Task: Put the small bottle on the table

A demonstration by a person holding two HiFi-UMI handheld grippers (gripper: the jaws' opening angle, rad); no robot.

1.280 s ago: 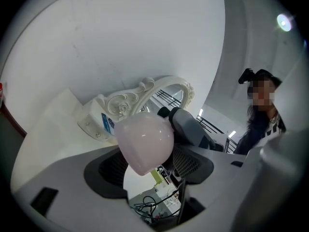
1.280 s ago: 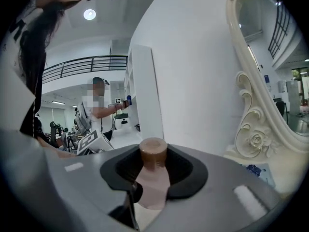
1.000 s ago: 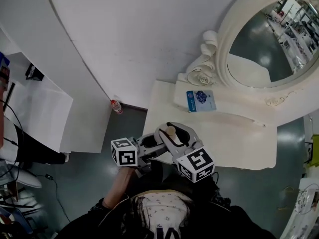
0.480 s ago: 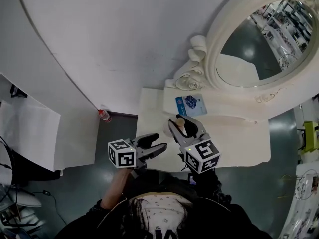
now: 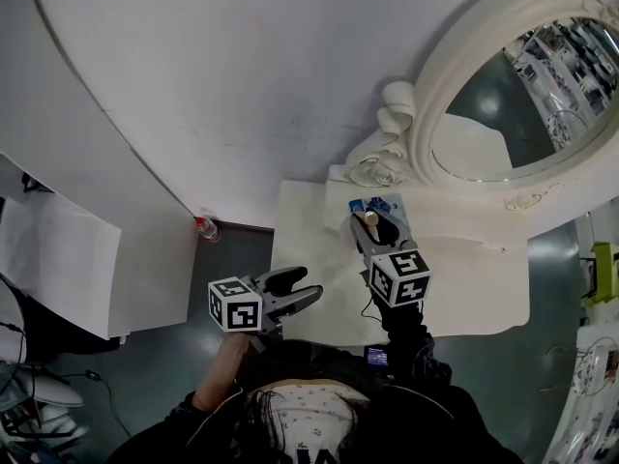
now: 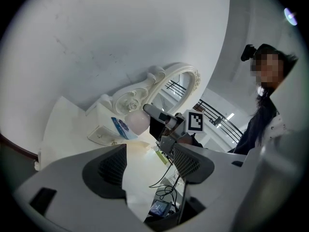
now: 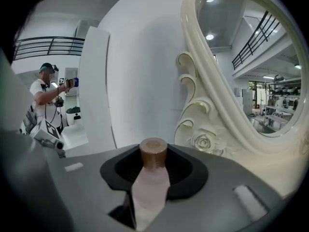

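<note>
Pink with a brown cap (image 7: 153, 152), the small bottle (image 5: 371, 222) is pinched in our right hand-held gripper (image 5: 379, 232). In the right gripper view the two dark pads (image 7: 120, 169) press on its sides, and the cap sticks up between them. In the head view the bottle is near the middle of the frame, over the back part of the cream counter (image 5: 474, 288). It is just beside a blue packet (image 5: 387, 203) that lies there. We cannot tell if the bottle touches the counter. A big round mirror (image 5: 517, 104) with a curly white frame fills the upper right. Our left hand-held gripper (image 5: 293, 293) is lower and to the left, by the front edge of the counter. Its jaws are spread apart with nothing between them. At the left, on the dark floor (image 5: 232, 288), a little red-capped bottle (image 5: 205, 228) lies by the wall.
</note>
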